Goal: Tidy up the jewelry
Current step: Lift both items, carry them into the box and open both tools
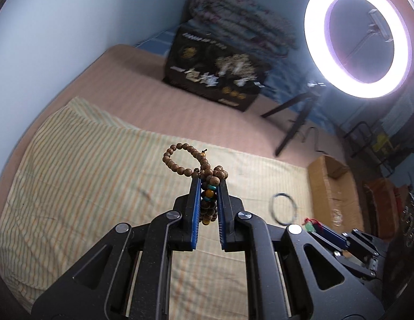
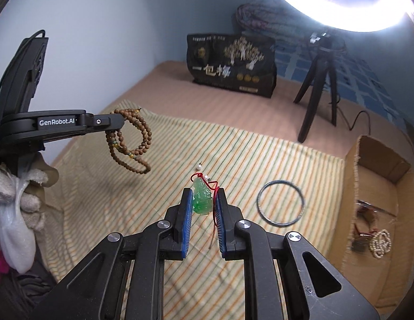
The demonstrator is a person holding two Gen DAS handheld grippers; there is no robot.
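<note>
My left gripper (image 1: 209, 184) is shut on a brown wooden bead string (image 1: 196, 165) with amber and teal beads, held above the striped cloth (image 1: 86, 165). In the right wrist view the left gripper (image 2: 118, 121) shows at the left with the bead string (image 2: 132, 144) hanging in loops from it. My right gripper (image 2: 204, 194) is shut on a green jade pendant (image 2: 202, 200) with a red cord, just above the cloth (image 2: 126, 200). A dark bangle (image 2: 281, 202) lies on the cloth to the right; it also shows in the left wrist view (image 1: 284, 209).
An open cardboard box (image 2: 351, 176) at the right holds a white bead bracelet (image 2: 381, 244) and other pieces. A small pearl item (image 2: 199, 166) lies on the cloth. A black printed bag (image 2: 231, 64), a tripod (image 2: 319, 85) and a ring light (image 1: 359, 37) stand at the back.
</note>
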